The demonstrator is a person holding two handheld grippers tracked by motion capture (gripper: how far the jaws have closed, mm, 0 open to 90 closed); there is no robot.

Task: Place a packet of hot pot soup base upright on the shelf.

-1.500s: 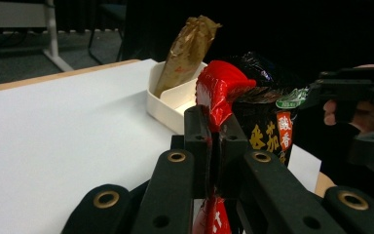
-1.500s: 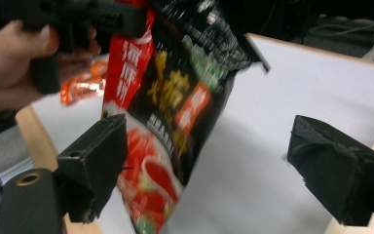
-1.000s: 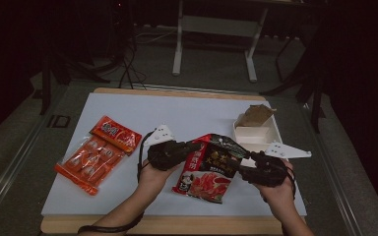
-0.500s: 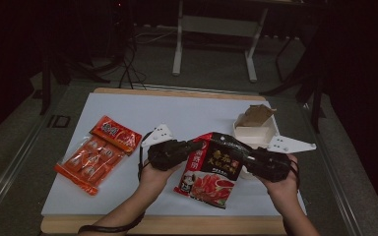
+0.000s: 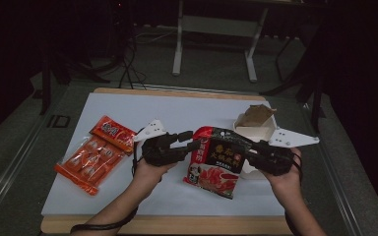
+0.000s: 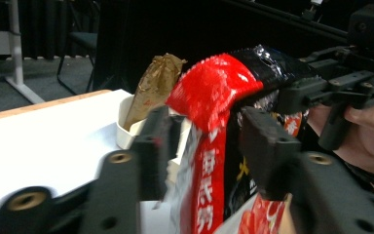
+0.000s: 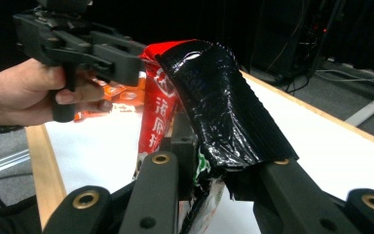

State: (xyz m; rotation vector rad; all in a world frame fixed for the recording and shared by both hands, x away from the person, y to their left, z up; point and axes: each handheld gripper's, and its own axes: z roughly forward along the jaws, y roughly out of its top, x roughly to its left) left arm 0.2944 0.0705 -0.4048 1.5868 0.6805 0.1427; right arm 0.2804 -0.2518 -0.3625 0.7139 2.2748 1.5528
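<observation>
The red-and-black glossy foil sauce packet [image 5: 218, 160] is now held off the white table [image 5: 128, 110] between both grippers; a second ago its lower end lay lower and closer to the table surface, and the right hand sat slightly nearer the person. Over the last second the packet has risen a little and its top edge has pulled taut between the two tools.

Left gripper [image 5: 193, 143]: fingers clamped on the packet's upper left corner; in the left gripper view the red seam passes between the two black fingers [image 6: 265, 146].

Right gripper [image 5: 254, 150]: fingers clamped on the packet's upper right edge; in the right gripper view the black foil folds over and between them [image 7: 175, 146].

Relative to the packet: the white rectangular tub [image 5: 256, 129] holding a crumpled brown paper bag [image 5: 254, 115] stands just behind its right side; the orange plastic multipack of small sachets [image 5: 96, 153] lies well to its left.

Judgement: with both top corners gripped and the seam tensioned, the likely step in hand is tearing or pulling the packet open. Grip looks secure on both sides; no tear visible yet.
</observation>
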